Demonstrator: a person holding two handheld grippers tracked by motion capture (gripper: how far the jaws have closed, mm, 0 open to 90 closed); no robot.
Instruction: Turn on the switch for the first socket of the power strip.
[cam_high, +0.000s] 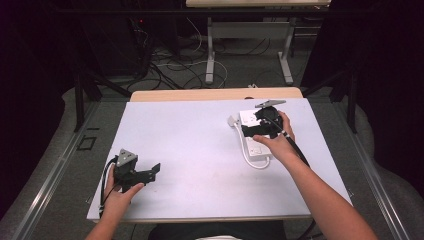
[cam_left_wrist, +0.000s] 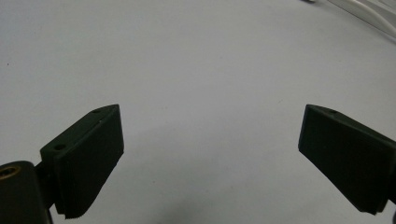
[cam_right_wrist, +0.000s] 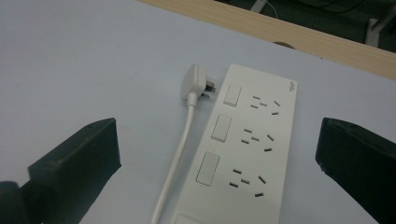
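Hovering over the far right part of the table, my right gripper hangs above the white power strip, its jaws spread wide and holding nothing. In the right gripper view the strip lies flat between the two black jaws, with three rocker switches in a row along its left side and a set of socket slots beside each one. Its white plug lies on the table just left of the strip's far end, prongs pointing toward the strip, and the white cord runs from the plug back toward me along the strip's left edge. I cannot tell whether the plug touches the strip.

My left gripper sits at the near left of the table, well apart from the strip, with its jaws also wide and nothing between them but bare table surface.
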